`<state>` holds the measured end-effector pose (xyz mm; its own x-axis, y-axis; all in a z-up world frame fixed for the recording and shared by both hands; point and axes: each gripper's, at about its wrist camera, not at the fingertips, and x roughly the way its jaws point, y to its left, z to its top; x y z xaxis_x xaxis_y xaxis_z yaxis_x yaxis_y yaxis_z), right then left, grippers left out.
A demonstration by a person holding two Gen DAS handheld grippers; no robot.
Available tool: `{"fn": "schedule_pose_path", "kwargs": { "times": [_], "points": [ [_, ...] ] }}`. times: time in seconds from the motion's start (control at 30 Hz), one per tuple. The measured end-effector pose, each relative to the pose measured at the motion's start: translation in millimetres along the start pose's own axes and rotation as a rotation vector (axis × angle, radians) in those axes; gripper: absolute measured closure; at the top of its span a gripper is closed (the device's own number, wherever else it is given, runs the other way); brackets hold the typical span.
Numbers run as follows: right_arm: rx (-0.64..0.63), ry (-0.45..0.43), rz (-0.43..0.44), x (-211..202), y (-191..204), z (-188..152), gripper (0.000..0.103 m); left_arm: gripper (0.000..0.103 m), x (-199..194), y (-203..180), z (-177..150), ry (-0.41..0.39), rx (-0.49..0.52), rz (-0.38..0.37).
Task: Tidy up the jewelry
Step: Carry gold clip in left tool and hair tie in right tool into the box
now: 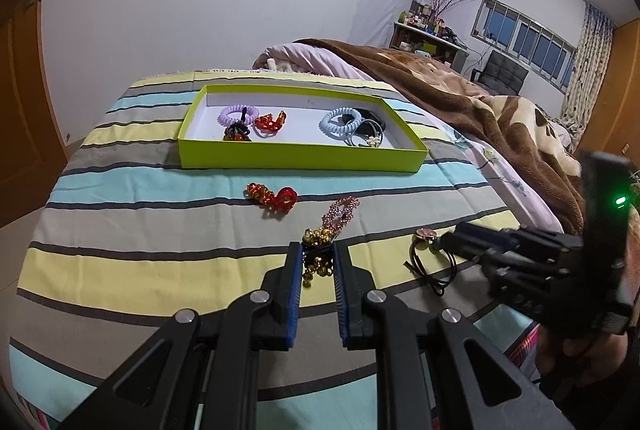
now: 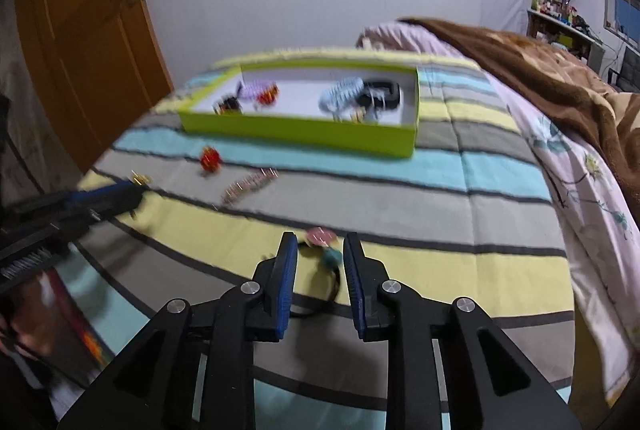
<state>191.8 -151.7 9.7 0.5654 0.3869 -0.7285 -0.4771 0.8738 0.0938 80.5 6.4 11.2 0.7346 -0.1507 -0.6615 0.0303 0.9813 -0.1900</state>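
L gripper [image 1: 317, 262] is clenching its fingers [image 1: 294, 270] on a black hair tie with gold bells [image 1: 316, 250], pads pressing both sides of it, bells bunching above and between the tips. A pink beaded piece [image 1: 340, 212] is lying just beyond the tips, touching the bell cluster or nearly so; can't tell which. A red-and-gold bead piece [image 1: 272, 195] is lying on the striped bed cover [image 1: 160, 190], between the grippers and the green box [image 1: 300, 158]. Box is sitting farther back on the bed w/ white inside, holding a purple coil tie [image 1: 237, 114], a dark beaded piece [image 1: 237, 132] just in front of it, a red bead piece [image 1: 270, 121], a pale blue coil tie [image 1: 339, 123] and black/grey ties [image 1: 370, 126] toward the R end. R gripper [image 2: 320, 256] is standing w/ fingers [image 2: 289, 270] released, gap showing on both sides of a black hair tie with a pink round charm [image 2: 320, 236]; charm is sitting at the fingertips, a teal bead below it, black loop trailing back between the pads, not pinched. R wrist view is motion-blurred, so small detail there is unclear. Brown blanket [image 1: 460, 86] is heaped on the bed to the R, well apart from the box.
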Motion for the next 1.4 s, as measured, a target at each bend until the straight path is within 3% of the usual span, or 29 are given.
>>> {"fn": "schedule_pose_path", "kwargs": {
  "times": [0.3,0.37,0.47,0.9,1.4],
  "points": [
    [-0.014,0.066,-0.016,23,-5,-1,0.079,0.087,0,0,1,-0.001,-0.001,-0.001],
    [-0.022,0.064,-0.021,23,-3,0,0.089,0.087,0,0,1,-0.001,0.0,-0.001],
    [-0.023,0.058,-0.017,21,-1,-2,0.089,0.087,0,1,1,-0.003,0.0,-0.001],
    [0.015,-0.051,0.008,-12,-4,18,0.09,0.087,-9,4,7,-0.027,0.002,0.005],
    [-0.006,-0.118,0.024,-18,1,54,0.089,0.087,-8,25,43,-0.094,0.003,0.046]
  ]
}}
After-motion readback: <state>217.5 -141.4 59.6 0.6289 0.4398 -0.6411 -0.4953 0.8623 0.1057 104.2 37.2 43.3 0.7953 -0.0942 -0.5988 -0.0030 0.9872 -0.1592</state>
